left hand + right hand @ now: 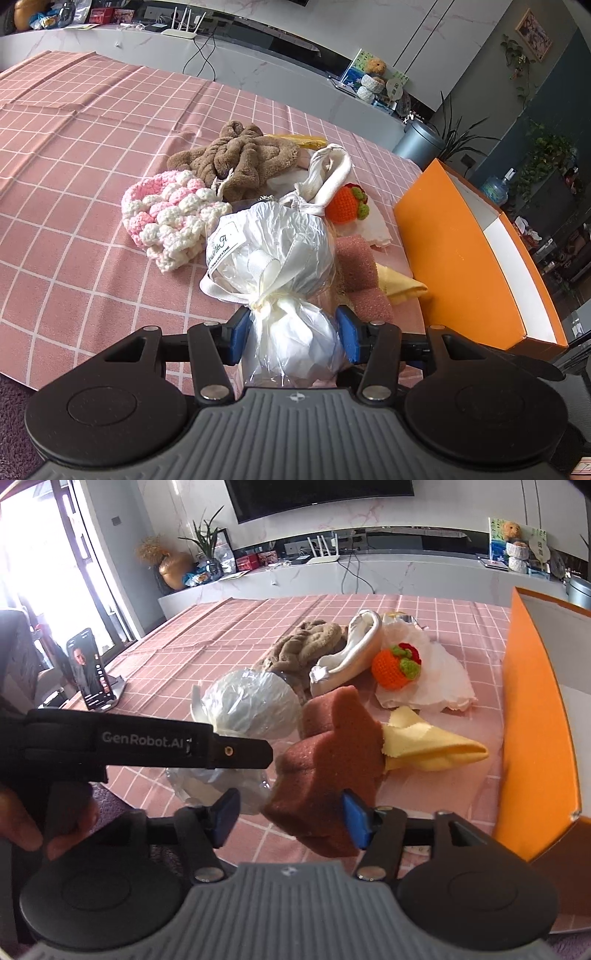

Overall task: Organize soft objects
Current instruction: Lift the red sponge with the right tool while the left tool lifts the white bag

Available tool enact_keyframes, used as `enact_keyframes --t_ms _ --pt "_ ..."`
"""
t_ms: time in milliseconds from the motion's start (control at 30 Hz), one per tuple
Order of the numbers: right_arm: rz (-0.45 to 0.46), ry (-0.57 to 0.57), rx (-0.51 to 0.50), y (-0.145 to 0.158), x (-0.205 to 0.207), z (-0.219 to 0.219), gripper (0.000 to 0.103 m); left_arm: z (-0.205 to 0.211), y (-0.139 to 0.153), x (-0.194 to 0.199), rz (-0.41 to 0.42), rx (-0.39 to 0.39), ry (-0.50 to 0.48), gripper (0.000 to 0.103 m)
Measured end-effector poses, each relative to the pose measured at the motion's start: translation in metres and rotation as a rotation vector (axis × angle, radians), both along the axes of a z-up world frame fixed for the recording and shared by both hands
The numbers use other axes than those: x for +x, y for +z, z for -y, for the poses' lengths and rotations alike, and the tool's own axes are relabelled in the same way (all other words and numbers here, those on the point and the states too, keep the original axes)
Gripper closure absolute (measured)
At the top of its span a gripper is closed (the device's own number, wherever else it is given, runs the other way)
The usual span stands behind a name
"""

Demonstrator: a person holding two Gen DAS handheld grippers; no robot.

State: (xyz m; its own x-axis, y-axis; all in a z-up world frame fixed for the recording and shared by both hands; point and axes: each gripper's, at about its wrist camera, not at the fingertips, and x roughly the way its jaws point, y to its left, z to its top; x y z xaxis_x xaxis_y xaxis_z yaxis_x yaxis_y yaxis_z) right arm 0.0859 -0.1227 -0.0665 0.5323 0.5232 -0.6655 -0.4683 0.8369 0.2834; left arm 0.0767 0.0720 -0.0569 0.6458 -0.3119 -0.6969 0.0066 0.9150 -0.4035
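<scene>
The left gripper (293,334) is clenched on the tail of a white cellophane-wrapped bundle (273,243), its blue pads pressing the gathered wrap just below the cream ribbon knot, while the round body of the bundle rests forward on the desk (74,147) with its pink checked cloth. The right gripper (291,818) is spread wide around a brown-pink sponge block (328,760); one blue pad touches the sponge's right edge and the other stands apart on the left, so nothing is gripped there yet. An open orange box (461,258) with a white inside sits at the right edge of the desk, and it looks like the place these soft things belong. To carry the bundle well, lift it straight up by the knotted neck before swinging toward the box, since the grip is on crinkly film that could slip or tear if dragged across the cloth. Keep the lift high enough to clear the sponge and the folded yellow cloth (400,286) lying between bundle and box. For the sponge, centre the pads on its flat sides before squeezing, because foam caught by a corner will twist out. Behind, still waiting on the desk, are a pink-and-white crocheted piece (166,214), a brown knotted plush (236,155), a cream fabric pouch (332,173) and an orange crocheted fruit (345,203) lying on white tissue.
</scene>
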Motion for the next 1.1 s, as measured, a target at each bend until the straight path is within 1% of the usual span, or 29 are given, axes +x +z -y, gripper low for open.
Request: enact_keyframes --t_ms 33,67,167,200,267,333,433,500,567,600,667,700,733,767,800,833,867,900,933,967,1000,1100 --pt "0.0 -0.006 0.004 0.001 -0.001 0.003 0.033 0.0 -0.001 0.0 -0.001 0.002 0.002 0.046" --pt "0.003 -0.015 0.0 0.003 -0.002 0.007 0.033 0.0 -0.001 0.0 -0.003 0.001 0.003 0.046" --pt "0.035 -0.039 -0.062 0.008 -0.005 0.016 0.036 0.0 -0.002 0.002 -0.003 -0.002 -0.003 0.046" --pt "0.047 -0.044 -0.095 0.01 -0.005 0.019 0.039 0.0 -0.002 0.002 -0.002 0.0 -0.005 0.046" --pt "0.067 -0.034 -0.144 0.013 -0.003 0.022 0.05 0.0 -0.003 0.003 -0.004 -0.002 -0.005 0.046" --pt "0.079 -0.015 -0.18 0.014 0.001 0.023 0.055 0.0 -0.004 0.003 -0.007 -0.005 -0.004 0.046" --pt "0.075 0.025 -0.169 0.016 0.007 0.02 0.054 0.001 -0.004 0.005 -0.008 -0.01 -0.009 0.046" --pt "0.048 0.023 -0.105 0.021 0.011 0.02 0.052 0.003 -0.004 0.006 -0.008 -0.009 -0.018 0.046" --pt "0.02 0.015 -0.042 0.028 0.018 0.019 0.043 0.005 -0.006 0.007 -0.011 -0.017 -0.025 0.046" --pt "0.013 -0.002 -0.033 0.031 0.022 0.017 0.041 0.005 -0.006 0.008 -0.012 -0.026 -0.028 0.046" --pt "0.01 -0.011 -0.044 0.035 0.03 0.012 0.04 0.003 -0.008 0.009 -0.012 -0.059 -0.027 0.046" --pt "0.011 -0.005 -0.068 0.036 0.033 0.007 0.04 0.001 -0.007 0.009 -0.009 -0.071 -0.012 0.046" --pt "0.009 0.003 -0.096 0.036 0.036 0.002 0.04 -0.002 -0.005 0.008 0.004 -0.053 0.006 0.046" --pt "0.002 0.007 -0.118 0.035 0.038 -0.003 0.04 -0.002 -0.001 0.008 0.024 -0.006 0.015 0.046" --pt "-0.011 0.001 -0.128 0.034 0.041 -0.006 0.04 -0.003 0.001 0.008 0.039 0.034 0.02 0.046" --pt "-0.03 -0.01 -0.125 0.031 0.045 -0.008 0.04 -0.005 0.002 0.009 0.04 0.051 0.021 0.046" --pt "-0.048 -0.019 -0.116 0.03 0.048 -0.011 0.04 -0.008 0.001 0.011 0.027 0.027 0.012 0.047" --pt "-0.065 -0.022 -0.101 0.027 0.052 -0.012 0.041 -0.011 -0.002 0.013 0.006 -0.015 0.014 0.047" --pt "-0.078 -0.022 -0.098 0.025 0.054 -0.014 0.041 -0.016 -0.007 0.015 -0.017 -0.047 0.034 0.047" --pt "-0.083 -0.018 -0.108 0.023 0.055 -0.017 0.041 -0.02 -0.01 0.016 -0.027 -0.061 0.04 0.047" --pt "-0.082 -0.01 -0.121 0.022 0.053 -0.02 0.041 -0.021 -0.01 0.016 -0.026 -0.05 0.042 0.047" --pt "-0.089 0.013 -0.158 0.018 0.049 -0.026 0.033 -0.024 -0.007 0.014 -0.027 0.023 0.042 0.047"
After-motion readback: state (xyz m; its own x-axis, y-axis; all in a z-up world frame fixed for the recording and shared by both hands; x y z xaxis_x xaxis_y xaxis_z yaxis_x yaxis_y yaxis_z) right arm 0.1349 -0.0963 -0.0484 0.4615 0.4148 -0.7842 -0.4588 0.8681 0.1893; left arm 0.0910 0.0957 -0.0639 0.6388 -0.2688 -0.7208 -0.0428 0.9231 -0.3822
